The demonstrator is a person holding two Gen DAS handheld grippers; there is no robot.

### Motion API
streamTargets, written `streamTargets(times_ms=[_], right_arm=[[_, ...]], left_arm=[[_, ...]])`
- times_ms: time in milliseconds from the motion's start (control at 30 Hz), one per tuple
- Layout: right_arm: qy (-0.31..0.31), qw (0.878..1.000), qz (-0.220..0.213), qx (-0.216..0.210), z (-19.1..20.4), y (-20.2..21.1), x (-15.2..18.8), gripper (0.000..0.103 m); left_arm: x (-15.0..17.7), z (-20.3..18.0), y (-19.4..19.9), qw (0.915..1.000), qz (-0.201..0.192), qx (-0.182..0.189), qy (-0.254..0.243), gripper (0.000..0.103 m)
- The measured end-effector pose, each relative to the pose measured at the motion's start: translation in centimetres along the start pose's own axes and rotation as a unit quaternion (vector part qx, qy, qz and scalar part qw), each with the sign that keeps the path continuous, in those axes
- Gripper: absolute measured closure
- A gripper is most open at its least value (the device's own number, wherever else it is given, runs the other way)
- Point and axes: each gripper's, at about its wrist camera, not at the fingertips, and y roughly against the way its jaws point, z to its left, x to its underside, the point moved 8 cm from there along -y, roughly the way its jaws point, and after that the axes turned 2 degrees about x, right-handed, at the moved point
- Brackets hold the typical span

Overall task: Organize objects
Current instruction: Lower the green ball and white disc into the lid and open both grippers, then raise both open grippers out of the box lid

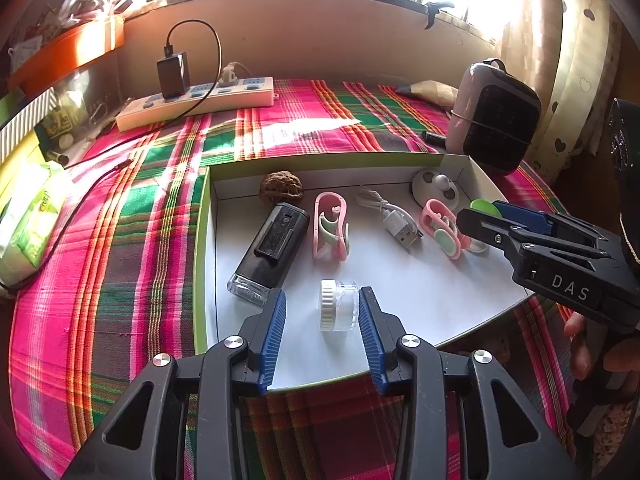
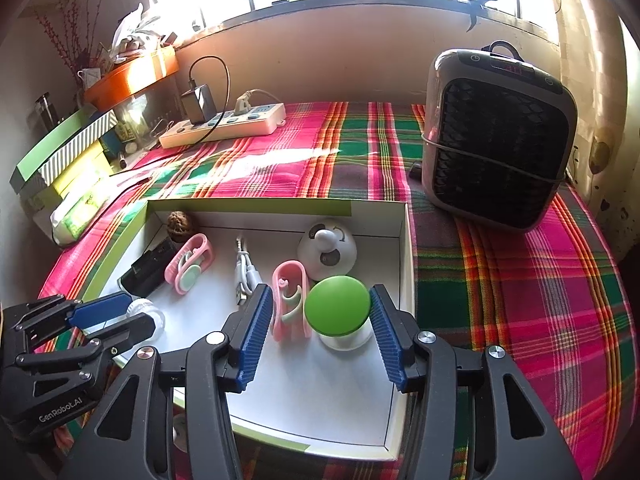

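A white box with a green rim lies on a plaid cloth. In the left wrist view a small clear jar with a white ribbed lid lies on its side on the box floor, between the fingers of my left gripper, which is open with a gap at the left pad. In the right wrist view my right gripper stands open around a green-lidded jar that stands upright in the box. A pink clip lies just left of that jar.
The box also holds a walnut, a black device, a second pink clip, a white USB cable and a white round toy. A heater stands right of the box, a power strip behind, stacked boxes left.
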Motion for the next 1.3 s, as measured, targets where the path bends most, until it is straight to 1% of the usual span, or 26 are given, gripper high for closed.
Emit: streamTargets(times_ms=[367, 500, 867, 1133, 1267, 1300], right_arm=[[-0.005, 1.0, -0.01, 0.0, -0.1, 1.0, 0.0, 0.051], [-0.004, 1.0, -0.014, -0.002, 0.0, 1.4, 0.0, 0.05], [-0.002, 1.0, -0.025, -0.002, 0.4, 2.8, 0.6, 0.05], [-0.01, 0.999, -0.036, -0.001, 0.1, 4.6, 1.7, 0.05], [-0.018, 0.999, -0.04, -0.004, -0.2, 5.6, 2.5, 0.05], [-0.019, 0.999, -0.04, -0.004, -0.3, 5.8, 2.8, 0.05]], left_arm=[[0.1, -0.1, 1.1, 1.0, -0.009, 0.0, 0.001, 0.067], [0.0, -0.1, 1.5, 0.9999, -0.014, -0.006, -0.003, 0.067], [0.3, -0.3, 3.0, 0.9996, -0.028, 0.001, 0.001, 0.066], [1.0, -0.4, 5.3, 0.9987, -0.051, 0.001, 0.002, 0.066], [1.3, -0.1, 6.6, 0.9974, -0.07, -0.016, 0.0, 0.066], [1.4, -0.1, 6.9, 0.9972, -0.073, -0.016, 0.002, 0.066]])
